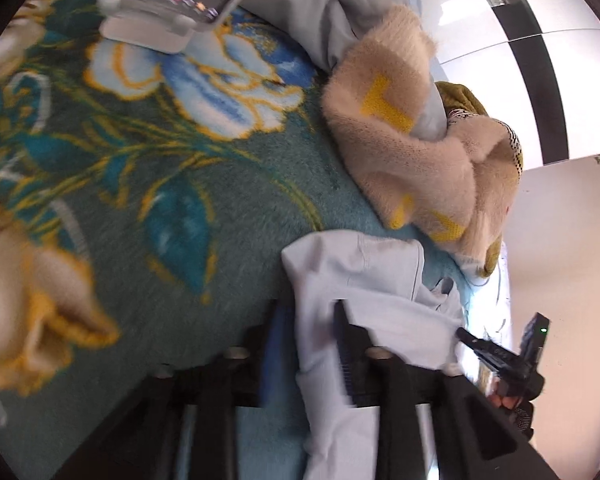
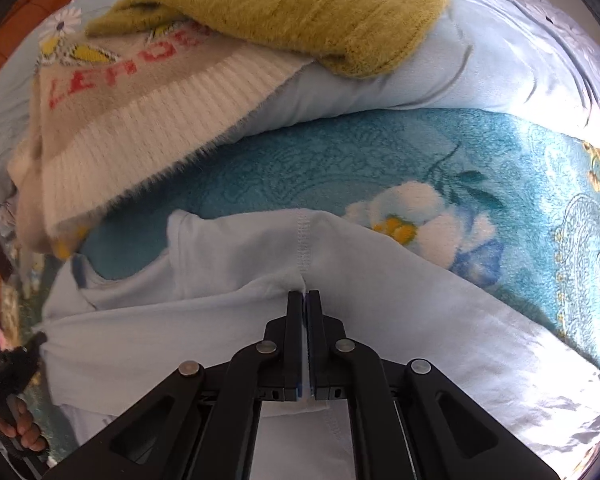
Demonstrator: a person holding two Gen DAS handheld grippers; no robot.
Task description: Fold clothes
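A pale blue garment (image 1: 360, 280) lies crumpled on the teal flowered blanket (image 1: 180, 168). In the left wrist view my left gripper (image 1: 310, 308) stands with its jaws apart and a bunch of this cloth runs between them; the pads do not visibly press on it. The right gripper (image 1: 466, 336) shows as a black tip at the garment's right edge. In the right wrist view my right gripper (image 2: 304, 296) is shut on a thin fold of the pale blue garment (image 2: 380, 320) near a stitched seam. The left gripper (image 2: 38, 340) and a hand (image 2: 20, 424) appear at the far left.
A fluffy beige sweater with yellow letters (image 1: 400, 140) lies beyond the garment. An olive sweater (image 2: 300, 12) and a cream sweater with red letters (image 2: 120, 100) rest on a pale blue pillow (image 2: 440, 76). A grey stand (image 1: 152, 28) sits on the blanket's far side.
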